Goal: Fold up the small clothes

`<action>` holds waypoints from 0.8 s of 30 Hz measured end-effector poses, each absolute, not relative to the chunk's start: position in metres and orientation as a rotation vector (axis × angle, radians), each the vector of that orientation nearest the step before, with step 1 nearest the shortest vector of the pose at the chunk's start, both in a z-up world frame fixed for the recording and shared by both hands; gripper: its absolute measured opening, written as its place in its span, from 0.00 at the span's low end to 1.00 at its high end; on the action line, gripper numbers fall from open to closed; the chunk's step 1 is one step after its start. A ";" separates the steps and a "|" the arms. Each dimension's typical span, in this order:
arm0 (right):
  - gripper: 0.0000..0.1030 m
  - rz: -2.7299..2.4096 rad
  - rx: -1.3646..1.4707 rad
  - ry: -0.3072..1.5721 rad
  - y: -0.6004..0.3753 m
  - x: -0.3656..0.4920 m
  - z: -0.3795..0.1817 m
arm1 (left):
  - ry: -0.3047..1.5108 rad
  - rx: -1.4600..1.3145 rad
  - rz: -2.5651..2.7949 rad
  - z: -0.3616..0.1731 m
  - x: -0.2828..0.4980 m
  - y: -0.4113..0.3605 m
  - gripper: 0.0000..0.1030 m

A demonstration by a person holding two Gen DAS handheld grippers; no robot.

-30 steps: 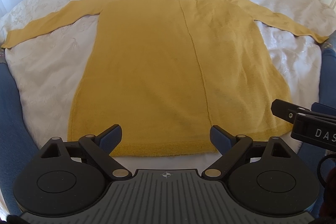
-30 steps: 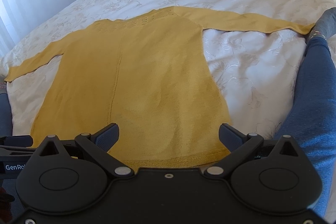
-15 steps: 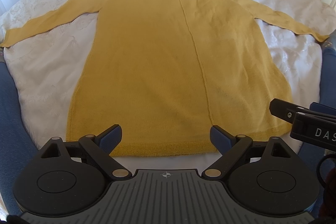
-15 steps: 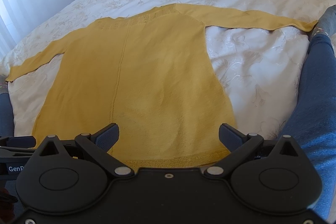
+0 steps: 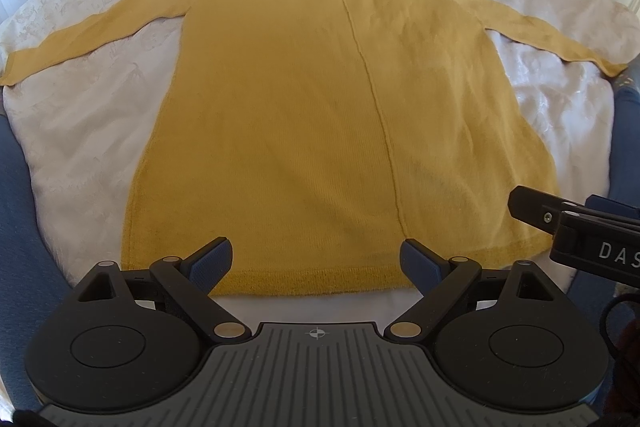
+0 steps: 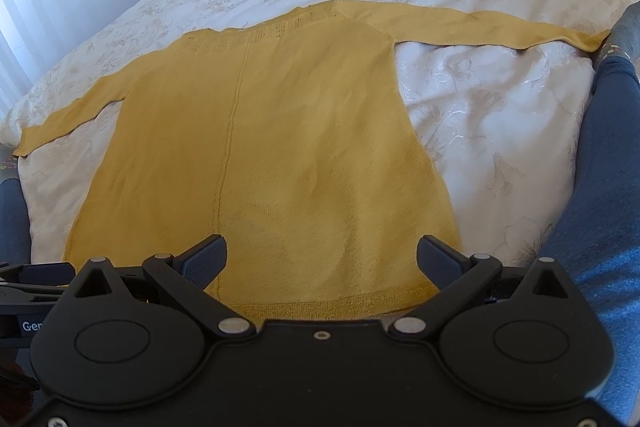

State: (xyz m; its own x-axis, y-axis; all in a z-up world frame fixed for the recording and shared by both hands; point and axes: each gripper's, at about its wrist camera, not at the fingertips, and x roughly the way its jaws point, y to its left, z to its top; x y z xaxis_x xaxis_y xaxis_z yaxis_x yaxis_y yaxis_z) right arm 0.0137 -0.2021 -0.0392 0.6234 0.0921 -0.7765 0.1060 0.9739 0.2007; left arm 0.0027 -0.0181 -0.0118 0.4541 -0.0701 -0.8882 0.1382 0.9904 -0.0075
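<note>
You are holding both claws, left claw point(image 5: 316, 261) and right claw point(image 6: 320, 259), apart above the near hem of the sweater point(image 5: 320, 115), lying flat and unfolded on the bed point(image 5: 80, 147), every fold remaining.

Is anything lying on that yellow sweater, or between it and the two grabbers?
Nothing visible. The yellow sweater lies flat and bare on the bed; the left gripper and right gripper stand open just over its hem.
</note>
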 end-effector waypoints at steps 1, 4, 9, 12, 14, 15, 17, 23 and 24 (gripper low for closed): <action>0.98 -0.007 0.239 0.902 -0.202 0.014 -0.040 | 1.095 0.068 -0.129 -0.012 0.003 -0.018 0.89; 0.98 -0.001 0.252 0.908 -0.202 0.016 -0.041 | 1.099 0.063 -0.132 -0.013 0.004 -0.018 0.89; 0.98 0.008 0.282 0.918 -0.202 0.019 -0.045 | 1.101 0.052 -0.130 -0.014 0.006 -0.016 0.89; 0.98 0.016 0.314 0.926 -0.204 0.022 -0.047 | 1.097 0.045 -0.127 -0.015 0.009 -0.014 0.89; 0.98 0.019 0.340 0.931 -0.205 0.025 -0.049 | 1.094 0.045 -0.123 -0.015 0.012 -0.013 0.89; 0.98 0.020 0.352 0.933 -0.206 0.027 -0.050 | 1.092 0.044 -0.121 -0.015 0.015 -0.012 0.89; 0.98 0.019 0.378 0.939 -0.208 0.032 -0.053 | 1.088 0.045 -0.117 -0.015 0.019 -0.011 0.89; 0.98 0.015 0.415 0.941 -0.212 0.046 -0.056 | 1.070 0.041 -0.098 -0.016 0.035 -0.004 0.89; 0.98 0.014 0.410 0.938 -0.211 0.048 -0.056 | 1.069 0.039 -0.094 -0.016 0.038 -0.003 0.89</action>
State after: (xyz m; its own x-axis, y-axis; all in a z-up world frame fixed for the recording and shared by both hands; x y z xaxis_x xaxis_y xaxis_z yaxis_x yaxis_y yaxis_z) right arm 0.0480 -0.2113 -0.0559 0.5973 0.1877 -0.7798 0.1644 0.9230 0.3481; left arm 0.0384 -0.0029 -0.0160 0.4775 -0.0581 -0.8767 0.0958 0.9953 -0.0138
